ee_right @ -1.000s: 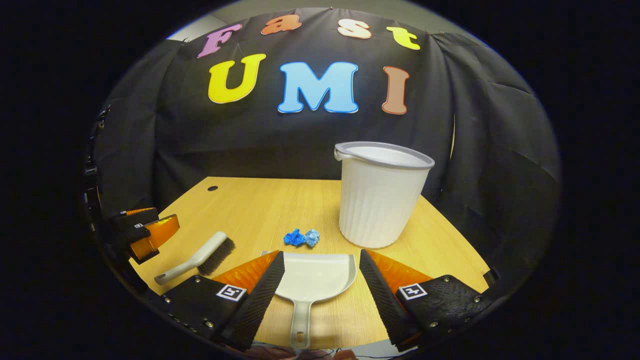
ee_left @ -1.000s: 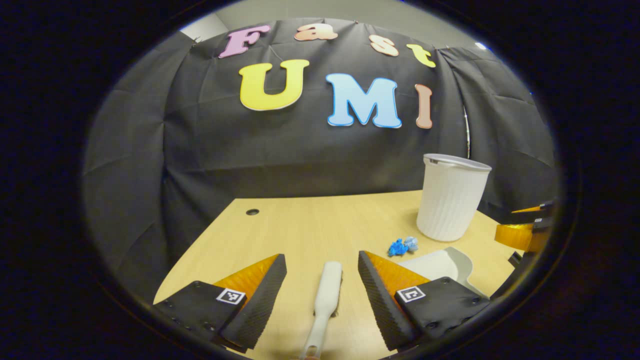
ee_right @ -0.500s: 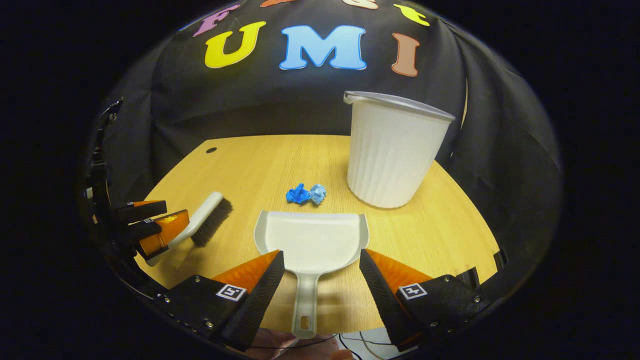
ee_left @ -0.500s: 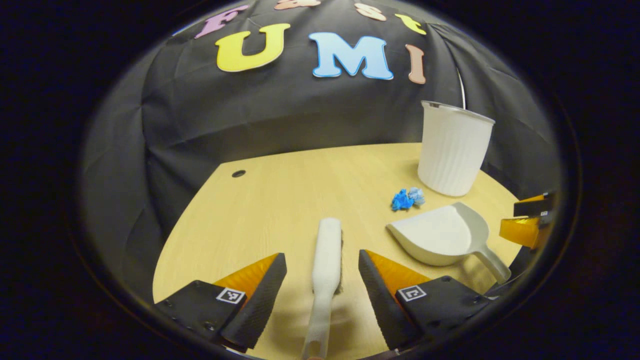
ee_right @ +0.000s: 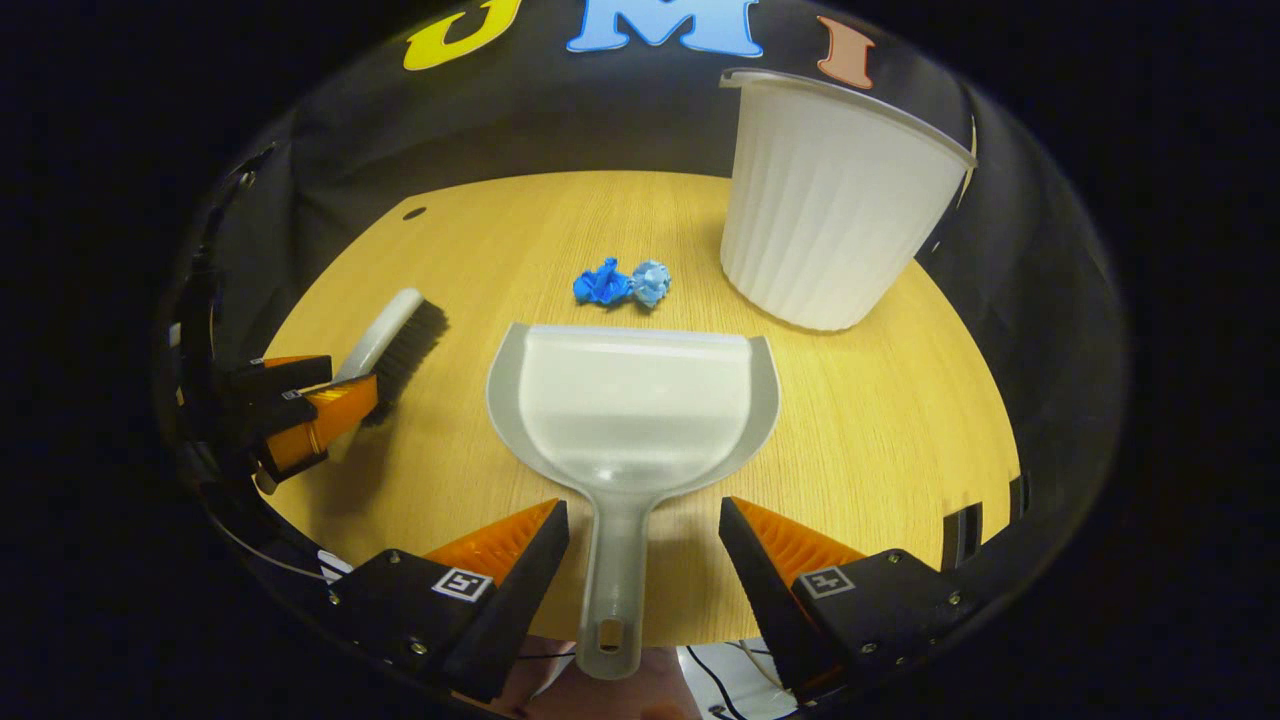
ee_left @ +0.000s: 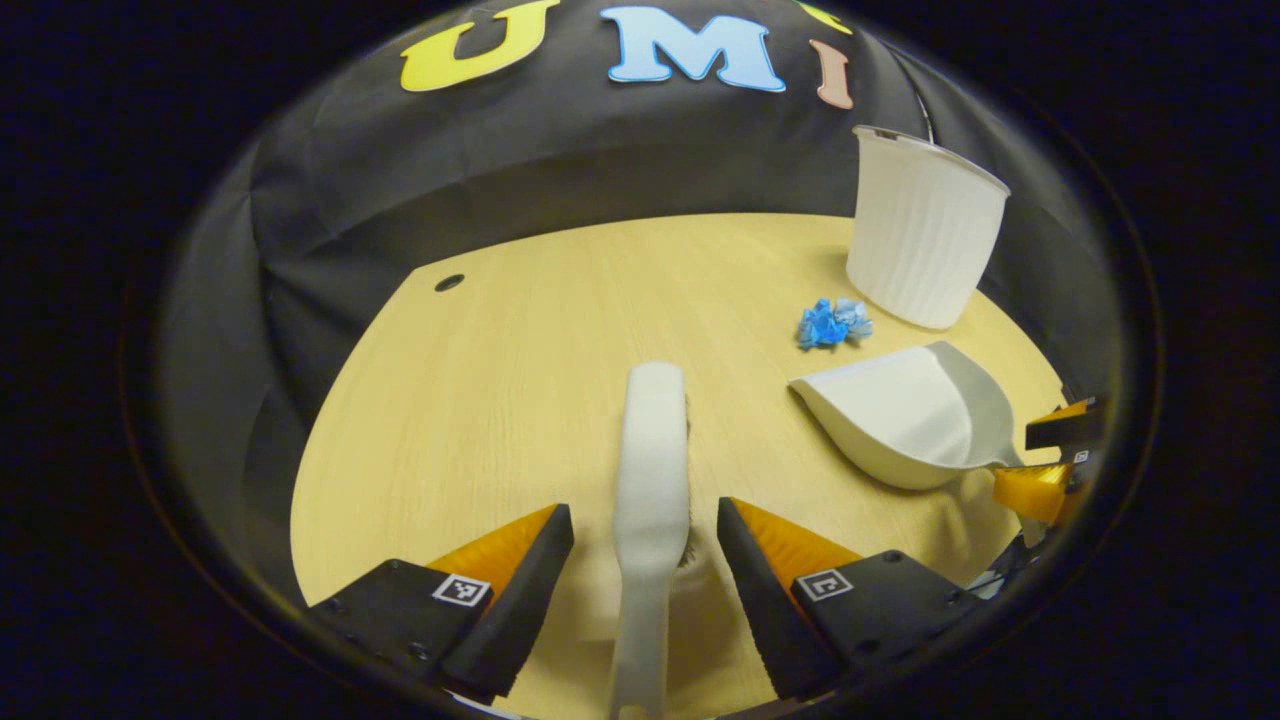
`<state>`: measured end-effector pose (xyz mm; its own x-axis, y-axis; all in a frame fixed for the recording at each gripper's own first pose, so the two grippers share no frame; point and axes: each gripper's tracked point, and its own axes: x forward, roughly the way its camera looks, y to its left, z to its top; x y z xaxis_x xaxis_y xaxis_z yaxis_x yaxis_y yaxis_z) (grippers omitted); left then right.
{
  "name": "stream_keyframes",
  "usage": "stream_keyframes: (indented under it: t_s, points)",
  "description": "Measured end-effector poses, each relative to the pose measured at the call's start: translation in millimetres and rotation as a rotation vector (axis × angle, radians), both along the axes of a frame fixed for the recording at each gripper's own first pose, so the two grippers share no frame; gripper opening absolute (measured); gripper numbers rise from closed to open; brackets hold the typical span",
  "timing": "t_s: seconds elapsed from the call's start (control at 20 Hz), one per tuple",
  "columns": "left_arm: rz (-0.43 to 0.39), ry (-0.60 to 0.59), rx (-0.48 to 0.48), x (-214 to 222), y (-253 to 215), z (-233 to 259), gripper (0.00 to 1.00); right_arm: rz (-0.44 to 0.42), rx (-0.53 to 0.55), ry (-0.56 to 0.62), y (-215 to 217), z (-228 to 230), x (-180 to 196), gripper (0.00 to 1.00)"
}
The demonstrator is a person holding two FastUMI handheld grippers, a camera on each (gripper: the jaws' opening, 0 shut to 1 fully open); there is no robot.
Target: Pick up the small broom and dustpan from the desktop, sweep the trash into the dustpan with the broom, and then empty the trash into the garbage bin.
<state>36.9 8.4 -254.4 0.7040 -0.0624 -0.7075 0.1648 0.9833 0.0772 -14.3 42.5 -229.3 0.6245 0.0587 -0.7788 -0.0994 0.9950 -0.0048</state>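
Wooden desktop (ee_left: 480,400) under left gripper (ee_left: 645,555): jaws spread, straddling broom (ee_left: 652,470) handle, untouched. Right gripper (ee_right: 645,550) likewise wide around dustpan (ee_right: 630,400) handle; trash (ee_right: 620,283) beyond, bin (ee_right: 830,210) far right. Pickup step; next, close both.

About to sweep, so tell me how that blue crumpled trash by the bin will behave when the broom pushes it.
The blue crumpled trash looks like two small wads, so it is probably very light and may skitter or tumble rather than slide. The wads could separate. The dustpan lies just short of them with its open edge facing them, so a short gentle stroke with the broom likely suffices.
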Motion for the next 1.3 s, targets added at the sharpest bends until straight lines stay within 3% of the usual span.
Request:
stream_keyframes:
  t_s: [0.4,0.45,0.55,0.65,0.7,0.75,0.85,0.95,1.0,1.3]
  points:
    - [-0.029,0.080,0.014,13,-7,-24,0.97,0.026,-0.048,0.091,2,-24,16,0.94]
    - [-0.038,0.084,0.017,15,-7,-27,0.93,0.032,-0.052,0.092,3,-26,17,0.82]
    - [-0.046,0.089,0.024,17,-8,-28,0.84,0.032,-0.069,0.107,1,-29,18,0.80]
    - [-0.042,0.091,0.027,20,-7,-30,0.75,0.036,-0.064,0.111,2,-31,19,0.65]
    - [-0.041,0.093,0.029,20,-6,-30,0.73,0.038,-0.061,0.115,2,-33,17,0.64]
    - [-0.031,0.093,0.033,21,-6,-30,0.73,0.033,-0.065,0.112,1,-31,20,0.57]
    - [-0.031,0.100,0.033,22,-5,-32,0.56,0.029,-0.059,0.114,0,-32,20,0.42]
    - [-0.023,0.094,0.039,22,-5,-33,0.54,0.022,-0.042,0.111,1,-33,21,0.42]
    - [-0.029,0.095,0.042,23,-5,-32,0.54,0.024,-0.038,0.114,1,-30,20,0.35]
    - [-0.040,0.101,0.043,36,-15,-30,0.50,0.072,-0.051,0.099,-9,-34,21,0.35]
